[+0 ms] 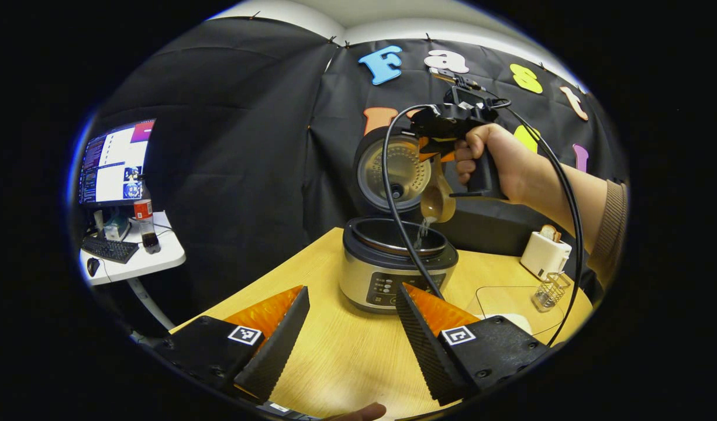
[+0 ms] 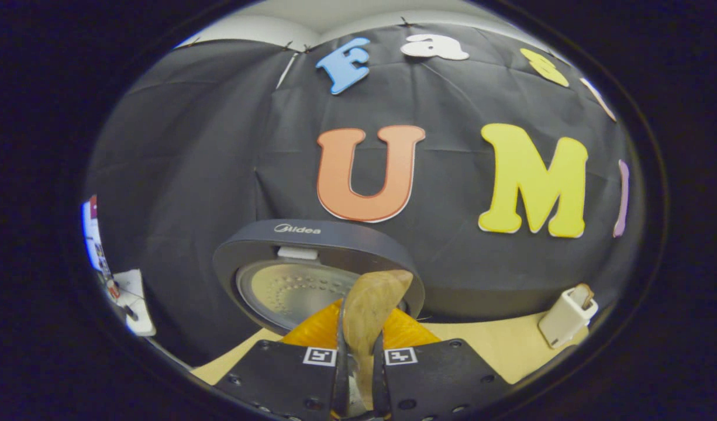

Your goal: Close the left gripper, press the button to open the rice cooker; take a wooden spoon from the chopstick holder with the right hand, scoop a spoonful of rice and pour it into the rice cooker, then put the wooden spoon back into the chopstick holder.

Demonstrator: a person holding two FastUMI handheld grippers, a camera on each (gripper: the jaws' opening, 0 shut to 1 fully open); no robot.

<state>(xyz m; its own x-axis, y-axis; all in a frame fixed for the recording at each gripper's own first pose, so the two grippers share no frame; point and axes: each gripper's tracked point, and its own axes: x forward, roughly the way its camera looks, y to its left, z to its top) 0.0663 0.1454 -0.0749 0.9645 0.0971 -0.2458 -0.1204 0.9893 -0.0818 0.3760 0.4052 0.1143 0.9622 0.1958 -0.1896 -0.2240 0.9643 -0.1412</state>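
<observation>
The wooden spoon [image 1: 437,199] hung nearly upright above the open rice cooker [image 1: 398,263], bowl downward, rice grains [image 1: 423,231] falling into the pot. The right hand-held gripper [image 1: 434,149] clamped its handle (both fingers pressed on it in the right gripper view). The left hand-held gripper [image 1: 350,324] stood open over the pale wood worktop [image 1: 347,356]. The left gripper view added a wire chopstick holder [image 1: 550,290] and a white toaster [image 1: 545,252].

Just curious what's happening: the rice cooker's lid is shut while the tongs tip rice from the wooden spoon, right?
Not quite: the rice cooker lid stands open, as the left gripper view shows. The right tongs do tip rice from the wooden spoon into it.
</observation>
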